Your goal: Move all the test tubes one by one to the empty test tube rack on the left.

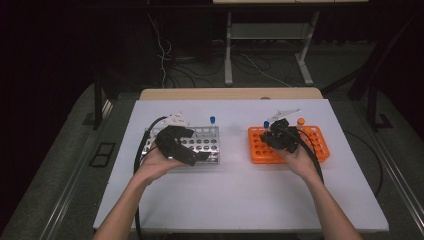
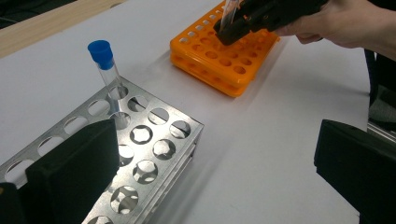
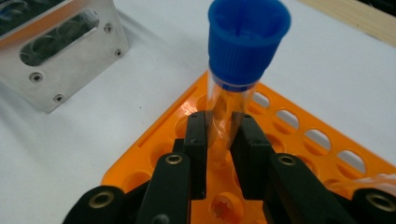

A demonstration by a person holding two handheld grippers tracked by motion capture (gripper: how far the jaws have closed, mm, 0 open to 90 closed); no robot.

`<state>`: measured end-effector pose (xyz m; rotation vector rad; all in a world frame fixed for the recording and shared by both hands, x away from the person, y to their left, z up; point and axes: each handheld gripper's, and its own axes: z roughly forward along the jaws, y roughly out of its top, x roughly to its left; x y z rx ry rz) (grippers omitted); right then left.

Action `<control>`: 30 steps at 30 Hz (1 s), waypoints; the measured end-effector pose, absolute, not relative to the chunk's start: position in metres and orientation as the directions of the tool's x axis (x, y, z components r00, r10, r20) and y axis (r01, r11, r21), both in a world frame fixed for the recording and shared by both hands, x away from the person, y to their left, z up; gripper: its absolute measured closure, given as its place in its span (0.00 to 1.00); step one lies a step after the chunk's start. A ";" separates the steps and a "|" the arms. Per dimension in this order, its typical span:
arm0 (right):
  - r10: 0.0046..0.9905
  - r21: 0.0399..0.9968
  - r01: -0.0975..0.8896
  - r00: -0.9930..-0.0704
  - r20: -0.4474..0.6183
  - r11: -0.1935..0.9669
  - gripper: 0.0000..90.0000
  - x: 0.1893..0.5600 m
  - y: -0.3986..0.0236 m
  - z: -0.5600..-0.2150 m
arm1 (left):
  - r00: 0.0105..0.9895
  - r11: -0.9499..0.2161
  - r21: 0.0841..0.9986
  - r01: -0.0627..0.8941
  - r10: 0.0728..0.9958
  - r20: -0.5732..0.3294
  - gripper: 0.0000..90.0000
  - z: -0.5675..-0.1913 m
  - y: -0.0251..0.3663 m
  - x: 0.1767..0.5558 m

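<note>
R claw (image 3: 218, 140): clamped on blue-cap tube (image 3: 236, 88), pads pinching the glass mid-body, below the cap; I read that as keeping the cap free and the tube near upright for a lift.
Tube spot: stands in a hole at the near-left corner of orange rack (image 3: 299, 135), leaning a bit toward 1 o'clock in R gripper view; in high view it's at rack's 10 o'clock corner, blue cap (image 1: 266, 124) poking above my R hand (image 1: 295, 155).
Seated or lifted: can't tell, tube's foot hidden behind the pads.
L claw (image 2: 210, 168): apart, nothing between jaws; parked at the metal rack (image 2: 154, 144), one jaw over its holes, I'd say to steady or wait by the drop-off.
Metal rack load: 2nd blue-cap tube (image 2: 106, 70) upright in a far-row hole, at 11 o'clock from L claw.
Rack layout: metal at 9 o'clock, orange at 3 o'clock on the white table (image 1: 235, 200), well apart, so each hand has its own rack.
Extra: orange-cap tube (image 1: 300, 122) at orange rack's 12 o'clock edge.
Risk, my guess: glass slips if grip sits too low.
</note>
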<state>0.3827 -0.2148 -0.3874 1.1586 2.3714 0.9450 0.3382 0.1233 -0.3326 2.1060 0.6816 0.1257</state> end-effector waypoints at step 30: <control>0.531 0.711 0.437 -0.841 0.106 0.550 0.85 0.342 -0.167 -0.322 | 0.892 -0.501 0.784 0.365 0.429 -0.142 0.02 -0.312 0.103 0.338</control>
